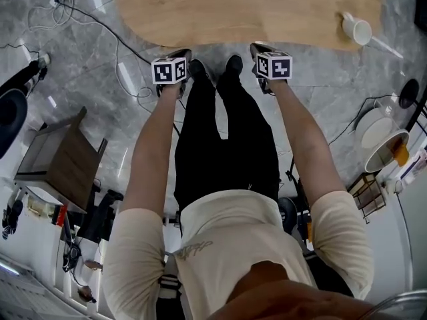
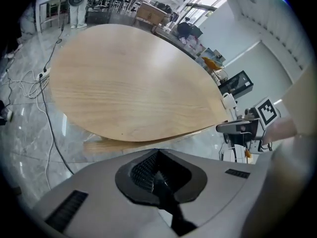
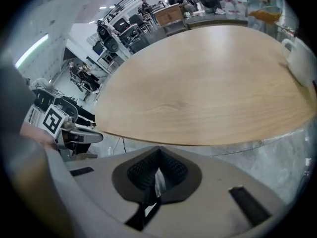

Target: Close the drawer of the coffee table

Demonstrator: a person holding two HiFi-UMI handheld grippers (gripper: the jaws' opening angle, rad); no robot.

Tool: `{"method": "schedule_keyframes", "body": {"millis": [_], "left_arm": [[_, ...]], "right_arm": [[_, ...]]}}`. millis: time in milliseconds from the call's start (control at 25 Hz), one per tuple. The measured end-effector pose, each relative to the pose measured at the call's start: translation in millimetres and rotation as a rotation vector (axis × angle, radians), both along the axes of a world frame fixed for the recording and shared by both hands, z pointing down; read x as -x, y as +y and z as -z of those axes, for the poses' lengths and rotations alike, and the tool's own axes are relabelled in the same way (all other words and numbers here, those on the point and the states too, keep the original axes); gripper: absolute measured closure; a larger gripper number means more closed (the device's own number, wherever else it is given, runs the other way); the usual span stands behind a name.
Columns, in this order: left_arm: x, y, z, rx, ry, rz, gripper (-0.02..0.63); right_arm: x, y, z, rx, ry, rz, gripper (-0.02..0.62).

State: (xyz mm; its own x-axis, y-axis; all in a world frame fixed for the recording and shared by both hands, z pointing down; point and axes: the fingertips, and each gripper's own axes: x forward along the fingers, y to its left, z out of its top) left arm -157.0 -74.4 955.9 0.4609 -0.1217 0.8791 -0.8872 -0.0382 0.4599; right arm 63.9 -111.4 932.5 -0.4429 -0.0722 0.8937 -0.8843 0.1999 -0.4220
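Observation:
The coffee table (image 1: pixel 247 12) has a pale oval wooden top and lies just ahead of my feet. Below its near edge, the left gripper view shows a wooden strip (image 2: pixel 114 145); I cannot tell whether it is the drawer front. No drawer shows in the head view. My left gripper (image 1: pixel 180 52) hovers at the table's near edge, jaws shut on nothing (image 2: pixel 157 175). My right gripper (image 1: pixel 260 47) is level with it a little to the right, also shut and empty (image 3: pixel 154 180). Each gripper appears in the other's view: the right gripper (image 2: pixel 237 127) and the left gripper (image 3: pixel 84 135).
A white mug (image 1: pixel 357 29) lies near the table's right end. A dark wooden side table (image 1: pixel 63 159) stands to my left. Cables (image 1: pixel 100 25) trail over the grey marble floor on the left. Round dishes and a stand (image 1: pixel 383 139) crowd the right.

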Motion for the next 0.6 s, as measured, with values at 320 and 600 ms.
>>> {"method": "schedule_keyframes", "body": {"millis": [320, 600], "left_arm": [[1, 6, 83, -0.045, 0.006, -0.054, 0.601], [-14, 37, 144, -0.042, 0.014, -0.112, 0.601]], "right_arm": [[7, 17, 78, -0.024, -0.006, -0.032, 0.600], [1, 54, 136, -0.019, -0.028, -0.008, 0.600]]}}
